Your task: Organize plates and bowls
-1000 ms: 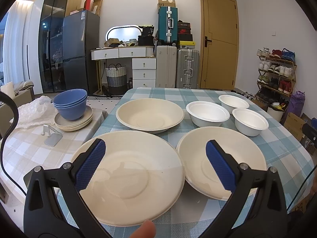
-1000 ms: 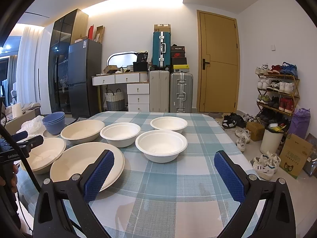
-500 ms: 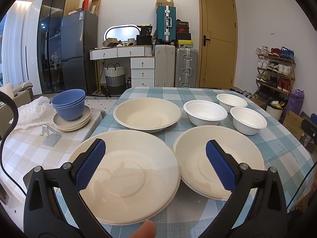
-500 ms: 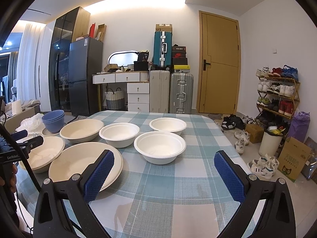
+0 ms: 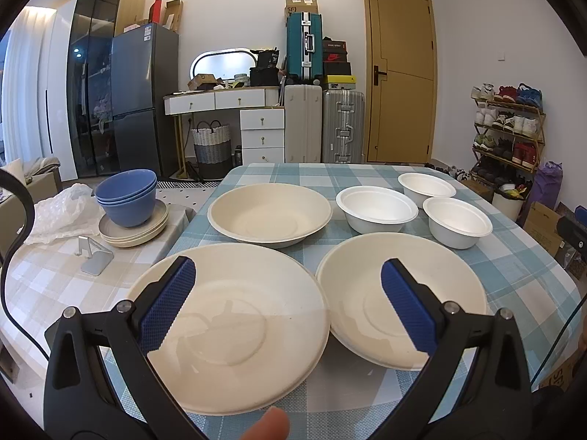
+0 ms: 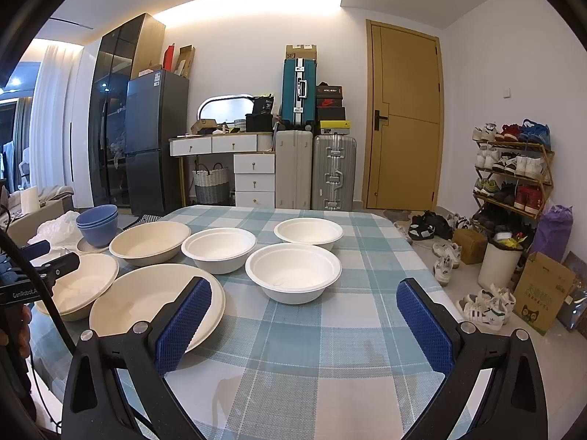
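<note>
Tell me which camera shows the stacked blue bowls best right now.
The left wrist view: the blue bowls show fully, nested on a stack of beige plates on the side table. The right wrist view shows them smaller, near the left edge, with the plates mostly hidden.

Ahead of your right gripper (image 6: 302,324) the worktop (image 6: 304,344) lies bare up to the nearest white bowl (image 6: 293,271). Your left gripper (image 5: 286,302) faces two cream plates (image 5: 234,326) just beside each other, bowls crowding behind.
</note>
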Motion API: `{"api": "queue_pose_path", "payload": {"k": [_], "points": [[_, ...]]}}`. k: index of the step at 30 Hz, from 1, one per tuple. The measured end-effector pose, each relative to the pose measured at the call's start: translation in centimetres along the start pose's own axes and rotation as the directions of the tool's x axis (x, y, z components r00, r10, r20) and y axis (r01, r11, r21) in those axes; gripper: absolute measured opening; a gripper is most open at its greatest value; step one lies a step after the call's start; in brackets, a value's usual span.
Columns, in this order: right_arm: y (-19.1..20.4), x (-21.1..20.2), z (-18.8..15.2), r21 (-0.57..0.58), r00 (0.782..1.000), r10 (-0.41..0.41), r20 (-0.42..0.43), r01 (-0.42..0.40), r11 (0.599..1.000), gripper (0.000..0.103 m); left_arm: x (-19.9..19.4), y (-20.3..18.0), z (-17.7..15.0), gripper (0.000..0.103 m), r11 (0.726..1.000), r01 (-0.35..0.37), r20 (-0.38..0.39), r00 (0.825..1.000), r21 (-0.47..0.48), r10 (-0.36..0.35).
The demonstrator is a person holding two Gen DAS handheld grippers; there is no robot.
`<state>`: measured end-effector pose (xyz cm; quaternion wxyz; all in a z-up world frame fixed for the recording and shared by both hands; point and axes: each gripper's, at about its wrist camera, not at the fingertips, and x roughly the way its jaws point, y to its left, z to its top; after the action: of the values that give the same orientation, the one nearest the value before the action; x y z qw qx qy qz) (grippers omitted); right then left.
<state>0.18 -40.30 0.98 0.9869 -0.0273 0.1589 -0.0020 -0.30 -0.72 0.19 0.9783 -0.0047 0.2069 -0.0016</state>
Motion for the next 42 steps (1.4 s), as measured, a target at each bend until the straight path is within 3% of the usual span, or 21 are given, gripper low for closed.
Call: {"api": "queue_pose_path", "payload": {"k": [42], "points": [[-0.1, -0.16, 0.01, 0.0, 1.0, -0.001, 0.002, 0.001, 1.0, 0.103, -0.24, -0.24, 0.13, 0.101, 1.0, 0.003, 0.001, 1.0, 0.003, -0.003]]}}
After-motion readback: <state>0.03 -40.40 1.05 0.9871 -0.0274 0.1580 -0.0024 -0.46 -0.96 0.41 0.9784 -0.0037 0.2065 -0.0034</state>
